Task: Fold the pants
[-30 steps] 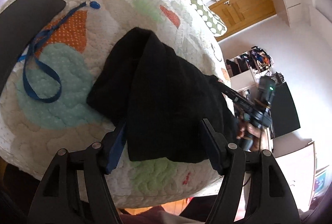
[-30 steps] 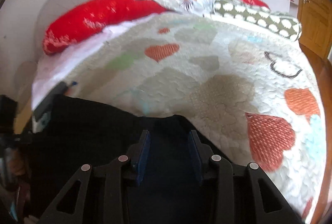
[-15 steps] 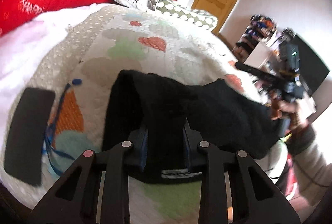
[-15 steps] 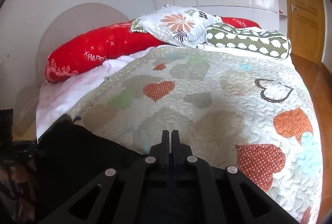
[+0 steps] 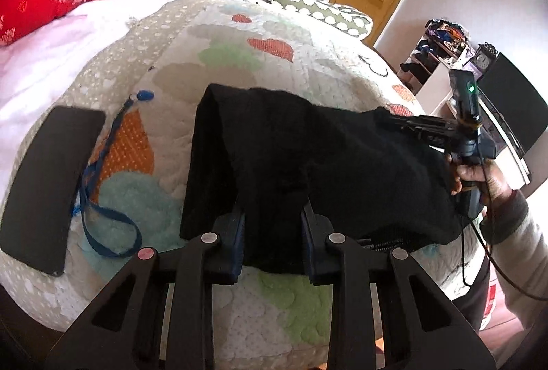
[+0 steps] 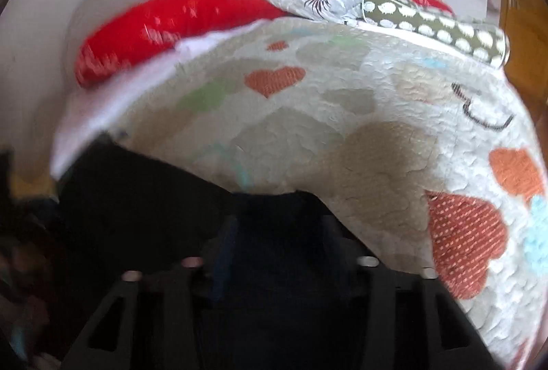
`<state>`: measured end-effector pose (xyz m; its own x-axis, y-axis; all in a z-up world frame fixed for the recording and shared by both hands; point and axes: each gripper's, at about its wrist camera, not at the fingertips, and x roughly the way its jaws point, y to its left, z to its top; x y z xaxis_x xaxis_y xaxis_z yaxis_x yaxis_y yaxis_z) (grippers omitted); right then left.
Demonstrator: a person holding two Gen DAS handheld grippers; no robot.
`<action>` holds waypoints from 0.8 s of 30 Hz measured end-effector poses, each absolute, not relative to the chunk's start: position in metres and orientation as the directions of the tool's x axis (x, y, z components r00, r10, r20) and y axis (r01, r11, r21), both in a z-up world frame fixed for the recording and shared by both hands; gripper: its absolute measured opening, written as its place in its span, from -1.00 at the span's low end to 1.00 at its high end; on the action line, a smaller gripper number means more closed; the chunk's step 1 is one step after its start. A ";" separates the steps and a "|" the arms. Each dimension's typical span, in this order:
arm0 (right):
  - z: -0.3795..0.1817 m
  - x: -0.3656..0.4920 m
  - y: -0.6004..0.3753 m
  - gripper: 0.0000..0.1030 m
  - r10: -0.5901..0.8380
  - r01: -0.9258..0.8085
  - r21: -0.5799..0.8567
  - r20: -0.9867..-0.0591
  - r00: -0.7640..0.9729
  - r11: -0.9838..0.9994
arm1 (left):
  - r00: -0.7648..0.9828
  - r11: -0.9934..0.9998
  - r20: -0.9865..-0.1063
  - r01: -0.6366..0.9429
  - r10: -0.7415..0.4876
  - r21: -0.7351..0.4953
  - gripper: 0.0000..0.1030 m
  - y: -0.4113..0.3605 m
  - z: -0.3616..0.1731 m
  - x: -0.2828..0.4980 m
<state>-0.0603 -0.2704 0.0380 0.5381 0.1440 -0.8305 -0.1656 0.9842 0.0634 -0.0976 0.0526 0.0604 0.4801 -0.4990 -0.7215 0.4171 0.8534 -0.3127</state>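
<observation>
Since half a second ago, both pairs of fingers have been spread apart after being nearly closed, and the right wrist view has become blurred. No container is seen. Black pants (image 5: 291, 157) are laid folded on the quilt (image 5: 239, 61), at the bed's foot. A black pad (image 5: 48, 178) and a blue strap (image 5: 102, 198) are seen at 9 o'clock of them. The left gripper (image 5: 273, 233) is held apart, cloth lying between its fingers. The right gripper (image 6: 277, 243) is parted over dark cloth; contact cannot be made out.
</observation>
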 end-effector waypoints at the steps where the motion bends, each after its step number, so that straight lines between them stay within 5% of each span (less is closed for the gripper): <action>1: 0.039 -0.060 -0.271 -0.87 0.149 -0.160 0.072 -0.826 0.544 0.985 | 0.489 0.855 -0.719 0.421 -0.494 -0.302 -0.49 0.052 0.064 -0.098; 8: 0.075 -0.058 -0.278 -0.92 0.147 -0.119 0.091 -0.751 0.644 0.989 | 0.580 0.880 -0.679 0.415 -0.451 -0.230 -0.49 0.057 0.083 -0.089; 15: 0.032 -0.040 -0.273 -0.90 0.099 -0.037 0.095 -0.820 0.563 0.995 | 0.501 0.891 -0.750 0.366 -0.431 -0.267 -0.39 0.067 0.048 -0.097; 18: 0.048 -0.058 -0.282 -0.59 0.103 0.011 0.134 -0.808 0.580 0.991 | 0.549 0.912 -0.743 0.352 -0.382 -0.209 -0.29 0.070 0.066 -0.106; 24: 0.072 -0.140 -0.265 -0.47 0.214 -0.082 0.208 -0.760 0.613 0.975 | 0.634 0.908 -0.662 0.371 -0.400 -0.194 -0.29 0.065 0.097 -0.121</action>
